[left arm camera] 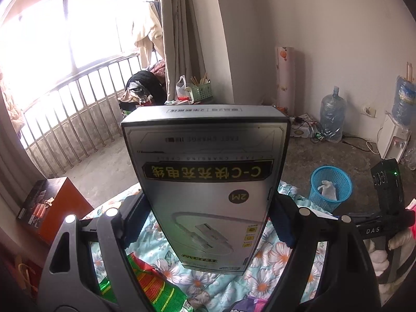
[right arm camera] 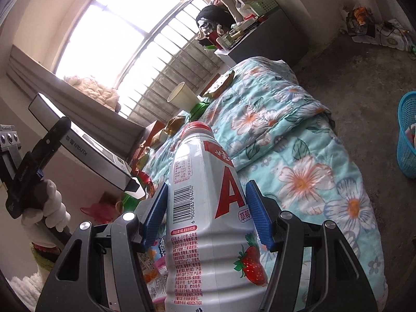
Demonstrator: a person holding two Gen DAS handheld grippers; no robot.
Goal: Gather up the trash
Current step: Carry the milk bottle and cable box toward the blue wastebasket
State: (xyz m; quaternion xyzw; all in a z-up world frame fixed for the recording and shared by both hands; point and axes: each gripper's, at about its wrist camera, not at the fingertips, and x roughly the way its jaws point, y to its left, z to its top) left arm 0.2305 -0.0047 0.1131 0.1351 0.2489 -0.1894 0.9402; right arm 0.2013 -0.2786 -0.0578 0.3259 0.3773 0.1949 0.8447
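Left tongs: you have them spread wide and clamped on the flat sides of a grey cable box, lifted clear of the bed.
Right tongs: blue pads pressed against a white strawberry drink bottle, red cap on, also held above the bed.
Bin: one blue mesh basket on the concrete floor beside the bed; it already holds a crumpled white scrap, and something pink and white shows in it from the right view.
Progress: early to middle, by my reading. You carry two pieces, neither yet over the basket. Both need carrying across and dropping in.
Left on the bed: one paper cup, tipped on its side; one green-and-red snack wrapper under your left tongs; one purple packet at the lower edge of the left view; several more wrappers along the far edge, too jumbled to count.
Count in hand: one box, one bottle.
Count of baskets: one.
Not trash, likely: orange carton on the floor, water jugs by the wall.
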